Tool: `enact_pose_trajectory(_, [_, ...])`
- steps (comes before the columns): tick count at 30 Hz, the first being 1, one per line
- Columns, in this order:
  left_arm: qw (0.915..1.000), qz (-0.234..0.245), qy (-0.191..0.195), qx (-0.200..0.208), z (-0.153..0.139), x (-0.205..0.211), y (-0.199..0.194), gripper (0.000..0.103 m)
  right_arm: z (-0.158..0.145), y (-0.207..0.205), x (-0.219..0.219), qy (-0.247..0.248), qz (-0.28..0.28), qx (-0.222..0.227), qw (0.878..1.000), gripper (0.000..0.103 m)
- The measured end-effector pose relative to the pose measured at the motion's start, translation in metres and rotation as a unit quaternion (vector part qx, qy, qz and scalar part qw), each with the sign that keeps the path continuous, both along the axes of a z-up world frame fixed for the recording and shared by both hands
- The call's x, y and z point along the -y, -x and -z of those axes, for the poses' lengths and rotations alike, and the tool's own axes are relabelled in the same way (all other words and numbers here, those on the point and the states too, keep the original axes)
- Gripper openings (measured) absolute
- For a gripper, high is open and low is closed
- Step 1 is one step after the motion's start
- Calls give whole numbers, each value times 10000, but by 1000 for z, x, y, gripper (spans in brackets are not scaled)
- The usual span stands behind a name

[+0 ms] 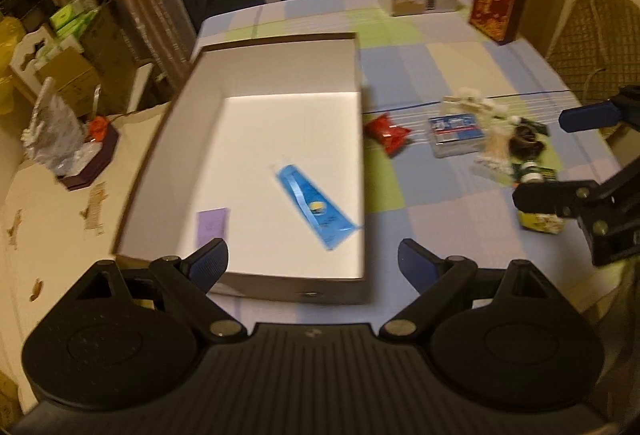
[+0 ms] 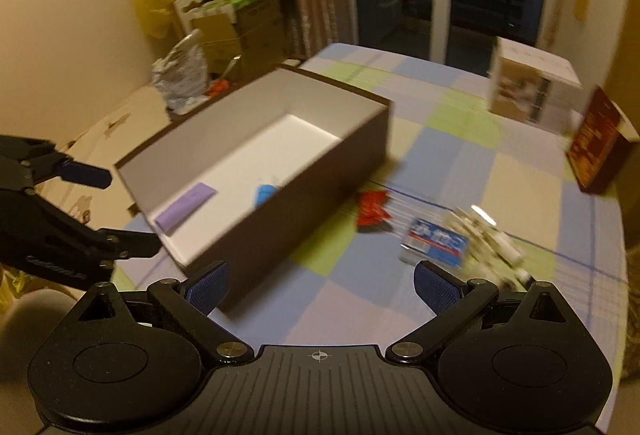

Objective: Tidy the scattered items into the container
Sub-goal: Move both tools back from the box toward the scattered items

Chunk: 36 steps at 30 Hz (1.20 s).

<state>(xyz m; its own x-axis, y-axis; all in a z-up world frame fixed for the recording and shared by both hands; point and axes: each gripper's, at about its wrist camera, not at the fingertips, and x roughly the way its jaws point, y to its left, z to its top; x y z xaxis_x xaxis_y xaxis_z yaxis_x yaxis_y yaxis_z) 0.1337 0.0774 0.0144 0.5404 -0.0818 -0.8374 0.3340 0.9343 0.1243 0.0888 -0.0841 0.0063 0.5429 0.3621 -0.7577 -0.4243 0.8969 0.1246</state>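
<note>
Two items already in container (image 1: 280,67): blue tube (image 1: 316,207) near its 4 o'clock corner, purple card (image 1: 212,225) at 7 o'clock. Checked tablecloth (image 1: 440,215) holds rest, at container's 3 o'clock: red packet (image 1: 386,133), blue-white pack (image 1: 456,133), blurred white-dark clutter beyond. Left gripper (image 1: 312,261) jaws spread, empty; right gripper (image 2: 320,287) likewise, hovering near pack. Advice: take nearest single item, square jaws across its short side, avoid clutter.

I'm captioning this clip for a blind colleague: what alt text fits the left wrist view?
An open brown box with a white inside holds a blue tube and a purple packet, seen past the open, empty left gripper. To its right on the checked tablecloth lie a red wrapper and a blurred cluster of small items, with the right gripper open above them.
</note>
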Motion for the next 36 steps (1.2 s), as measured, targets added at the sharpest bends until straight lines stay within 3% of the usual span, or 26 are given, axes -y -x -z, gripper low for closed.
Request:
enact_pose_trajectory(13, [9979,626,152,-35,18,71,-1,90,20,16,96,48,902,-252,9956,103])
enact_pose_trajectory(22, [9951,946,153,-251,48,108,-12,90,57,21,127,99,1291,-594,9898,103])
enact_pose_trajectory(33, [9948,940,109,-380,90,134,-48,89,92,4,147,-91,1714,-737,9824,102])
enact_pose_trajectory(34, [9949,929,85,-373,94,135,-51,89,93,1,148,-132,1760,-736,9815,101])
enact_pose_trajectory(35, [9951,913,69,-379,98,136,-53,89,95,-1,148,-174,1804,-724,9808,86])
enact_pose_trajectory(36, [9953,888,61,-393,101,136,-56,89,98,-5,148,-229,1830,-753,9800,78])
